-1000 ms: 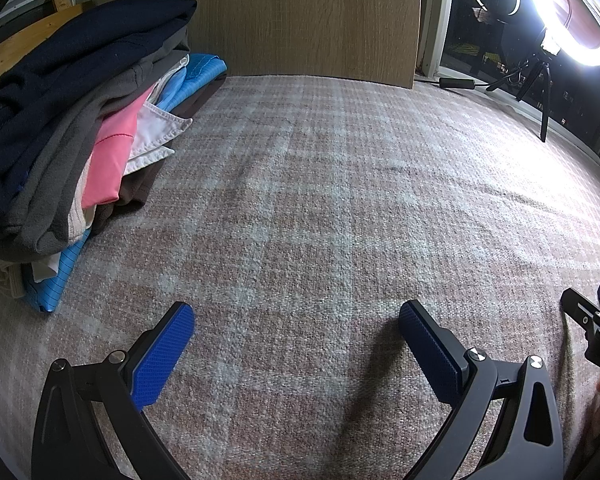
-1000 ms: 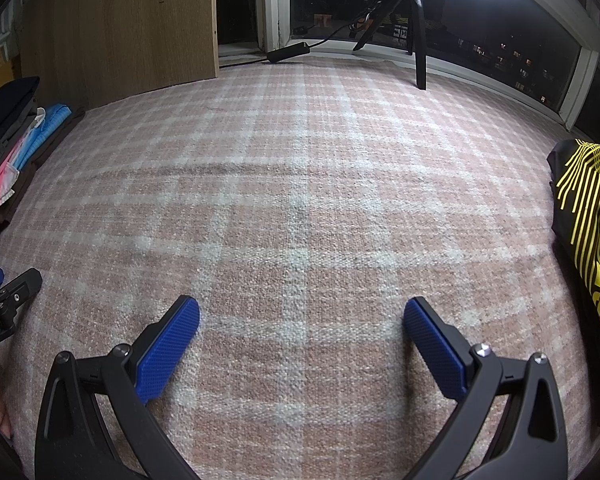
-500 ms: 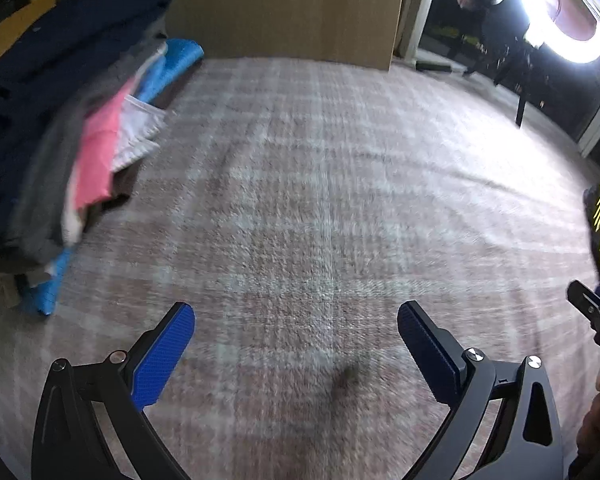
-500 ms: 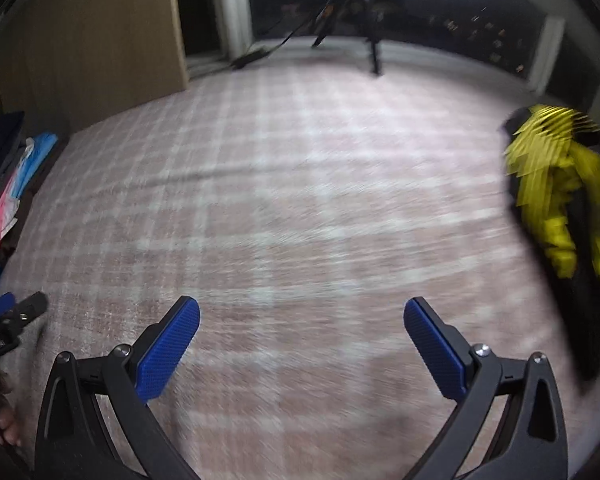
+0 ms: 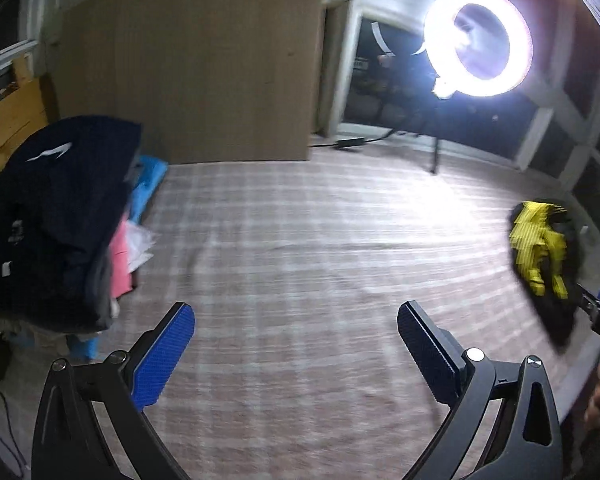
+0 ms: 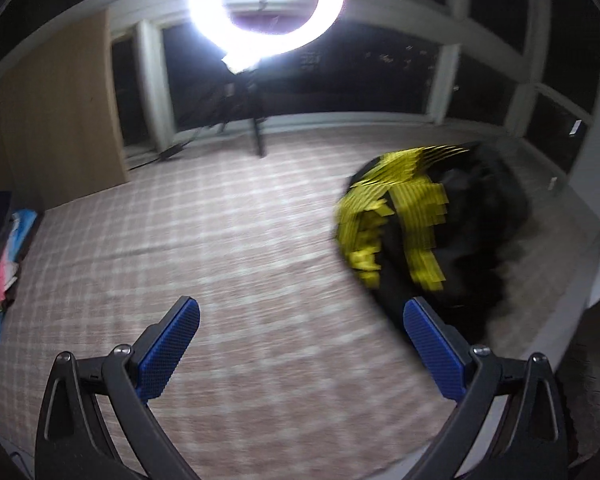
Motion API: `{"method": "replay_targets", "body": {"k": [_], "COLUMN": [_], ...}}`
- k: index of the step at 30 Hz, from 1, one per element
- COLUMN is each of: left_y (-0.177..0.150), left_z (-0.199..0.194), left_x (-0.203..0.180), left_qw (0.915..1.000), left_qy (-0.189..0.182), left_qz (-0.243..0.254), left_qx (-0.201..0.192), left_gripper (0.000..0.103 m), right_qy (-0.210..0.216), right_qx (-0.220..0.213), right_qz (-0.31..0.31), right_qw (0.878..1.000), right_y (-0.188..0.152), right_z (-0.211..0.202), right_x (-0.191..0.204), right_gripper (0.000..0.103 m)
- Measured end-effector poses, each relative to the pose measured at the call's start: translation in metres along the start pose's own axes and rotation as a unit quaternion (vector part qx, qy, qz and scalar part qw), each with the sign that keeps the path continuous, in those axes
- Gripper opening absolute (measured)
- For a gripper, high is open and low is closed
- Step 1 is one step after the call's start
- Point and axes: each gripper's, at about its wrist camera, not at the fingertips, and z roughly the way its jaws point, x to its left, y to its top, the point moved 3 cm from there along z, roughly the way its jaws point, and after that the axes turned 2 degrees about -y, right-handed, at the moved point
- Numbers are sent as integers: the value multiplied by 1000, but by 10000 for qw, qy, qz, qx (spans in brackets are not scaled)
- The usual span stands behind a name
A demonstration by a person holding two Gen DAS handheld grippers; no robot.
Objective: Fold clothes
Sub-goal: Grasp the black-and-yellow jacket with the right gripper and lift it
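A crumpled black garment with yellow stripes point(image 6: 428, 240) lies at the right edge of the pink plaid blanket point(image 6: 240, 248); it also shows in the left wrist view point(image 5: 540, 252). My right gripper point(image 6: 300, 344) is open and empty, its right finger just in front of the garment's near edge. My left gripper point(image 5: 296, 352) is open and empty above bare blanket point(image 5: 300, 264). A stack of folded clothes point(image 5: 60, 220), dark navy on top, sits at the left; it also shows in the right wrist view point(image 6: 0, 256). Both views are motion-blurred.
A lit ring light point(image 5: 478, 40) on a tripod point(image 6: 256, 120) stands at the far edge by dark windows. A wooden panel point(image 5: 192, 72) stands at the back left. A cable and plug point(image 5: 352, 142) lie on the floor beyond the blanket.
Both grippers have lifted and swung right, tilting upward. The black and yellow garment has come much closer to the right gripper. Both grippers stay open.
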Motion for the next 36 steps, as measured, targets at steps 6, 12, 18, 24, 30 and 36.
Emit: {"method": "replay_targets", "body": {"k": [6,12,18,24,30,36], "left_y": [12,27,48,81,99,100], "left_z": [-14,-19,-20,-16,-30,-34], "left_x": [-37,-76,-102,-100,-85,-72], "left_qw": [9997,9991,9975,9928,9877,9868], "left_qy": [-97,-156,158,733,1069,1051], "left_qz": [78,-112,-287,-529,-663,-737], "left_qx": [-214,-368,-632,-780,-929,-991], "left_gripper": [102,102,102,102,102,102], "right_qy": [-199,-232,65,624,709,755], "right_qx": [-38,-110,2,722,1134,787], "right_qz": [417,325,436,709,458,697], "right_qw": [9989,9991,9990,9929,9900,9916], "right_y": [8,24,46,64,69,78], "right_z": [5,26,83,166,212,196], "right_x": [-70,-122,-177,-203,-195,-204], "right_gripper": [103,102,66,66,54,3]}}
